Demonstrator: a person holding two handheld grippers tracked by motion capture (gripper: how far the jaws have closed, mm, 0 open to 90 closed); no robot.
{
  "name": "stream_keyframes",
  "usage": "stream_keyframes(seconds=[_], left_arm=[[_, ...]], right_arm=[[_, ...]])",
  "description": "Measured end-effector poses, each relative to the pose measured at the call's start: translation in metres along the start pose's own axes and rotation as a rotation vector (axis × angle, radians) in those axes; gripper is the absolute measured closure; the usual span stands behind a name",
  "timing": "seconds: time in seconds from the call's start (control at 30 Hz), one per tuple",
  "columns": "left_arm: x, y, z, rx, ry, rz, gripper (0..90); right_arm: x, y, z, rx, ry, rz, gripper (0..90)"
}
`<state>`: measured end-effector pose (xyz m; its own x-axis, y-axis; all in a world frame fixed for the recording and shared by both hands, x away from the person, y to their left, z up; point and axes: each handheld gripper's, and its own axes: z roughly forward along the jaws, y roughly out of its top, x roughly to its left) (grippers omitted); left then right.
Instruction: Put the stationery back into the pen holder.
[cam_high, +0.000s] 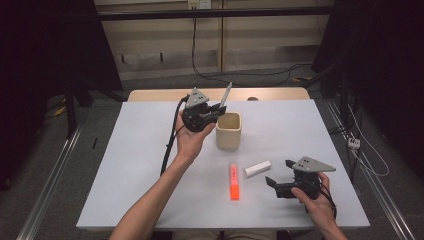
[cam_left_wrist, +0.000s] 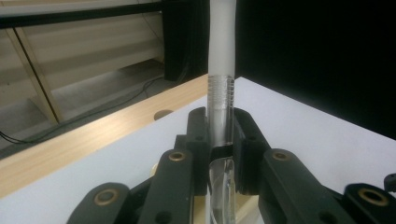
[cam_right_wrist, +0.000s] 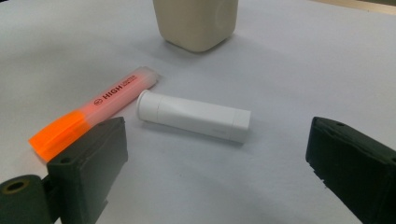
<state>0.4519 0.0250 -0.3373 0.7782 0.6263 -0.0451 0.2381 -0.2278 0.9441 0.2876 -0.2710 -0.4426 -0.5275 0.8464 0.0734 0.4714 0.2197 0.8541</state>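
My left gripper (cam_high: 219, 106) is raised above the table beside the beige cup (cam_high: 229, 130), shut on a slim pen with a clear barrel and white cap (cam_left_wrist: 220, 93); the pen (cam_high: 226, 94) sticks up and away past the jaws. In the left gripper view the two pads pinch its clear barrel. My right gripper (cam_high: 280, 171) rests low at the front right, open, with nothing between its jaws. Just ahead of it lie an orange highlighter (cam_right_wrist: 100, 107) and a white cylindrical tube (cam_right_wrist: 194, 115); the highlighter (cam_high: 234, 181) and the tube (cam_high: 257, 168) lie in front of the cup (cam_right_wrist: 196, 21).
The white tabletop (cam_high: 140, 165) has a wooden strip (cam_high: 270, 93) along its far edge. Cables hang off the table's left side and run across the floor behind. Metal rails flank the table on both sides.
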Motion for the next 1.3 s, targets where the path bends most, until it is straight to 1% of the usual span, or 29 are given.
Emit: stream_keyframes(seconds=[0.13,0.17,0.23,0.33,0.4,0.43,0.53,0.63,0.67,0.73,0.77,0.93,1.07,1.17,1.23,1.3], left_arm=[[-0.002,0.006,0.011,-0.014,0.002,0.013,79.4],[-0.003,0.007,0.013,-0.013,0.002,0.009,79.4],[-0.003,0.010,0.019,-0.009,-0.001,0.013,79.4],[-0.002,0.011,0.028,-0.018,0.001,0.007,79.4],[0.000,0.011,0.035,-0.019,0.002,0.006,79.4],[0.000,0.011,0.037,-0.016,-0.003,0.002,79.4],[-0.001,0.008,0.045,-0.007,-0.005,0.009,79.4],[0.000,0.003,0.052,0.003,-0.006,0.004,79.4],[0.000,0.002,0.054,0.005,-0.006,-0.003,79.4],[0.002,-0.001,0.055,0.018,-0.002,-0.004,79.4],[0.003,-0.002,0.056,0.019,0.000,-0.012,79.4],[0.005,-0.007,0.056,0.027,-0.001,-0.014,79.4],[0.003,-0.011,0.060,0.044,-0.004,-0.005,79.3],[0.003,-0.014,0.060,0.043,-0.009,-0.017,79.3],[0.002,-0.018,0.060,0.053,-0.012,-0.009,79.3],[0.002,-0.023,0.060,0.059,-0.009,-0.013,79.2]], right_arm=[[0.001,0.000,0.002,0.006,0.010,0.000,5.4],[0.001,0.000,0.002,0.005,0.011,-0.003,5.4],[0.001,-0.001,0.002,0.007,0.012,-0.001,5.4],[0.000,-0.001,0.002,0.009,0.011,0.000,5.4],[0.000,-0.002,0.002,0.009,0.007,0.001,5.4],[0.000,-0.002,0.002,0.011,0.005,0.001,5.4],[0.001,-0.003,0.002,0.012,0.008,0.002,5.4],[0.001,-0.003,0.003,0.013,0.009,0.004,5.4],[0.001,-0.003,0.003,0.014,0.010,0.003,5.5],[0.002,-0.003,0.003,0.015,0.011,0.002,5.6],[0.002,-0.003,0.003,0.014,0.012,0.000,5.6],[0.002,-0.003,0.003,0.015,0.017,-0.003,5.6],[0.002,-0.003,0.003,0.010,0.018,-0.007,5.9],[0.003,-0.002,0.004,0.016,0.022,-0.006,6.1],[0.003,-0.002,0.004,0.016,0.023,-0.007,6.0],[0.002,-0.003,0.003,0.015,0.022,-0.007,6.1]])
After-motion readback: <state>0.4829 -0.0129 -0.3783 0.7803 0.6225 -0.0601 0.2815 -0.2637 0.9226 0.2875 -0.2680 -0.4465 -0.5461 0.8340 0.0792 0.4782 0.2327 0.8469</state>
